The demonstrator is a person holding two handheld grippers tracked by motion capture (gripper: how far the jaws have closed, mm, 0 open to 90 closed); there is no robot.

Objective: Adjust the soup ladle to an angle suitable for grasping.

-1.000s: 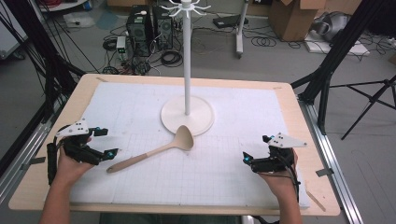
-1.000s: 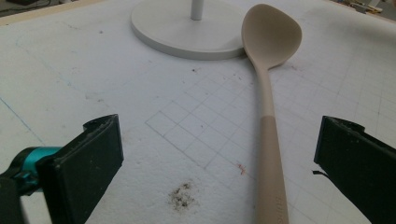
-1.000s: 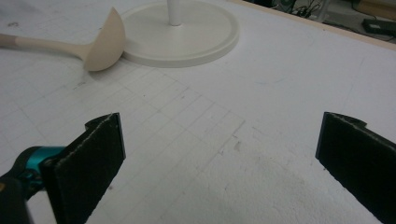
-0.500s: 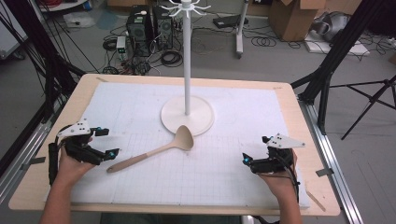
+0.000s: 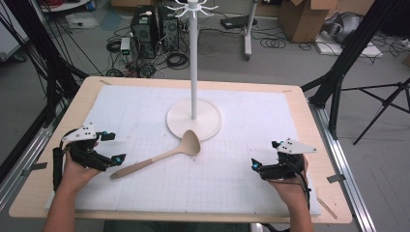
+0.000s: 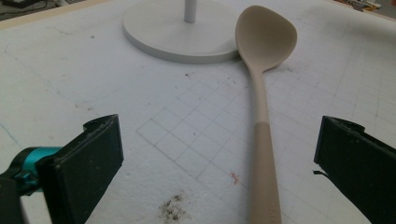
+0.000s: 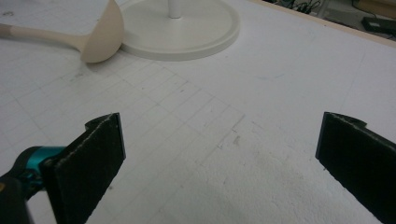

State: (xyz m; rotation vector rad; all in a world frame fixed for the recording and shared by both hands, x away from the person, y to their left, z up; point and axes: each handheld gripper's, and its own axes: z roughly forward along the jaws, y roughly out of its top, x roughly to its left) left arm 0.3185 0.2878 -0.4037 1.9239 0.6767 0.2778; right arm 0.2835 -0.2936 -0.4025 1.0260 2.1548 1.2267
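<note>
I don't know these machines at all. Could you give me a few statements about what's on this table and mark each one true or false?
1. The spoon lies flat on the mat. True.
2. The left tool is clamped on the spoon's handle. False: its jaws stand wide open, either side of the handle.
3. The spoon's bowl lies at the stand base's edge. True.
4. The right tool holds a cup. False: it is open and holds nothing.
5. The spoon hangs from the stand's hooks. False: it lies on the mat.

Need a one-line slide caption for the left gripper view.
Open left gripper straddles the beige spoon handle; its bowl touches the white stand base.
</note>
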